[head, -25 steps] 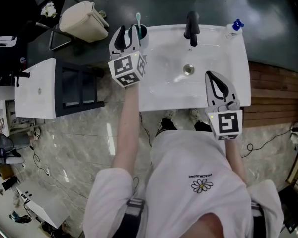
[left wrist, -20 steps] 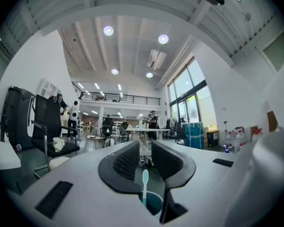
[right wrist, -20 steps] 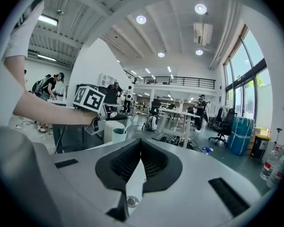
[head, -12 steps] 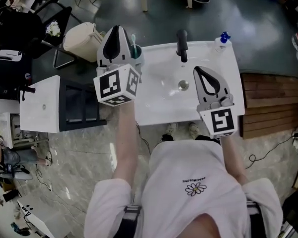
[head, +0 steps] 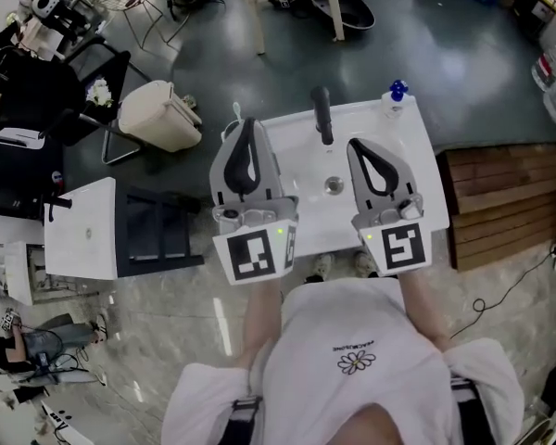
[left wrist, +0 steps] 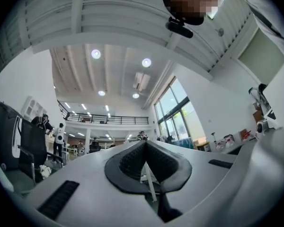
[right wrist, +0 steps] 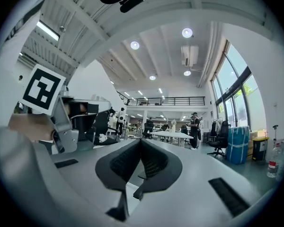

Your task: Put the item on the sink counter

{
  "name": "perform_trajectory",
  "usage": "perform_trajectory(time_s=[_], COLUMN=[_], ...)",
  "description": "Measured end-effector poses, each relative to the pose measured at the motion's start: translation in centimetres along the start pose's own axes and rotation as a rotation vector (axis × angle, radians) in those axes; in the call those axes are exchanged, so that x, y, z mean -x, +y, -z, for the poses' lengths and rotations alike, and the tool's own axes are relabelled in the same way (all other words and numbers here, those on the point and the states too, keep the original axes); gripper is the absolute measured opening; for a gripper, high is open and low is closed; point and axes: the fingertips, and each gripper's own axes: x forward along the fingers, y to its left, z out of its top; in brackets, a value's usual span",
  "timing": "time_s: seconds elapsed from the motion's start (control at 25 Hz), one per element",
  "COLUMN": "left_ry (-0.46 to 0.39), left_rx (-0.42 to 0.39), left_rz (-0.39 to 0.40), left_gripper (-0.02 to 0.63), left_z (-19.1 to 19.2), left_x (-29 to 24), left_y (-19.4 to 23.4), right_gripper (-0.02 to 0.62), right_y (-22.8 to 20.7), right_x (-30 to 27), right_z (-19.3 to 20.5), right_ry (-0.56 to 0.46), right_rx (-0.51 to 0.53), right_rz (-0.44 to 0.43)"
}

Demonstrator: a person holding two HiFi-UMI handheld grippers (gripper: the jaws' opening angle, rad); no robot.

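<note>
toothbrush (head: 236,109) standing near-upright, head up

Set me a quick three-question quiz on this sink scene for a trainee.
1. True or false: the blue-capped bottle stands on the back right corner of the white sink counter, clear of both grippers.
2. What lies between the shut fingers of the left gripper?
A) a thin white toothbrush handle
B) a sponge
C) nothing
3. Fill in: the black faucet stands at the counter's ___ edge, beyond the drain.

Key
1. True.
2. A. The right gripper is shut too, but on nothing.
3. back
</note>
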Motion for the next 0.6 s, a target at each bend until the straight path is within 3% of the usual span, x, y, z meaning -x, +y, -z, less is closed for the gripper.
perform_trajectory(time_s=[0.16,0.6], left_ry=[0.048,0.143], left_rx=[0.01,0.03], left_rz=[-0.039,-0.031], left_gripper=[0.015,0.015], left_z=[1.9,5.0], left_x=[1.4,2.7], left_y=[-0.6,-0.8], right_gripper=[0.012,0.012], right_y=[-0.6,-0.7], right_x=[0.4,1.0], right_z=[1.3,3.0], right_ry=[0.034,0.083], right_rx=[-0.006,-0.043], right_rz=[0.032,0.05])
